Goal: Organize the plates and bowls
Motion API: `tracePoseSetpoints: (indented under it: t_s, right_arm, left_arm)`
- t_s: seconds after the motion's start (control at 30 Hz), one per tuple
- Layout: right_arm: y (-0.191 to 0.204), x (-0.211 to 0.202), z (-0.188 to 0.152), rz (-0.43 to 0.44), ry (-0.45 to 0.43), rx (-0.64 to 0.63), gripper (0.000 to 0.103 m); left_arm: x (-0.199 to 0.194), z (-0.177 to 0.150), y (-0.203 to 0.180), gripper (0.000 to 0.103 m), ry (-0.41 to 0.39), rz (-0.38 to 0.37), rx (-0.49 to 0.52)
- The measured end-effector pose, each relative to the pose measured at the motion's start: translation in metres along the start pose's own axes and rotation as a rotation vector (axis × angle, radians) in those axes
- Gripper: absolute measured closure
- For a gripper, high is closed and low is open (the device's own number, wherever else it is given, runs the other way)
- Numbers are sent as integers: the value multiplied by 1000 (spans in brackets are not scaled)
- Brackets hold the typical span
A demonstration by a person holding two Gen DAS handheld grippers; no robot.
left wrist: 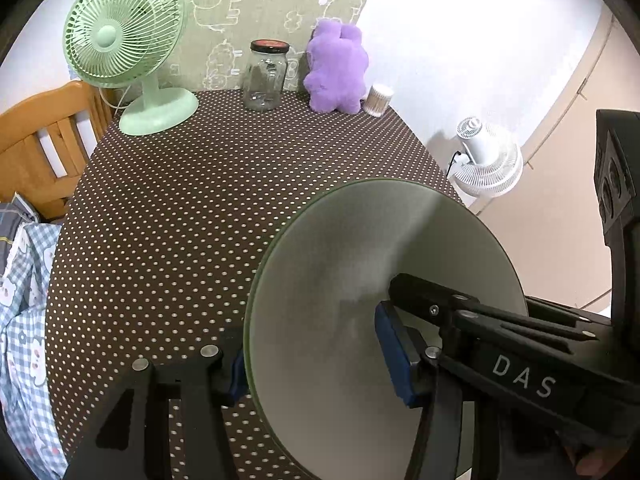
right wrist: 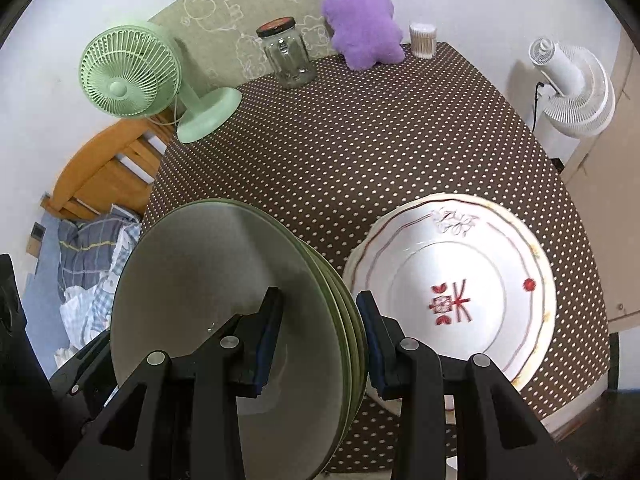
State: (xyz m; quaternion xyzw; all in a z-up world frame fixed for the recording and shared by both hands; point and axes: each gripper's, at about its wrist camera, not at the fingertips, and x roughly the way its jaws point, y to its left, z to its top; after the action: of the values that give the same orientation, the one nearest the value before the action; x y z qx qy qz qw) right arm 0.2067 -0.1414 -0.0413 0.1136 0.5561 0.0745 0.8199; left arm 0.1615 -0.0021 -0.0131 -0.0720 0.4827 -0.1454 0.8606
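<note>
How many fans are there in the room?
2. A mint green desk fan stands on the far left corner of the dotted table. A white fan stands off the table to the right, by the wall. None seems hidden.

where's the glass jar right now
The glass jar stands at the far edge of the dotted table, between the green fan on its left and the purple plush toy on its right.
</note>
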Motion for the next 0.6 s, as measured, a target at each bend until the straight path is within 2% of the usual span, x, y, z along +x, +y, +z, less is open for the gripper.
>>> tracePoseSetpoints:
  t_s: [0.6]
  right_arm:
    - [-78,-16,10,-9,22,22,62]
  left_arm:
    - [40,21,-71,49,34,-5,-4]
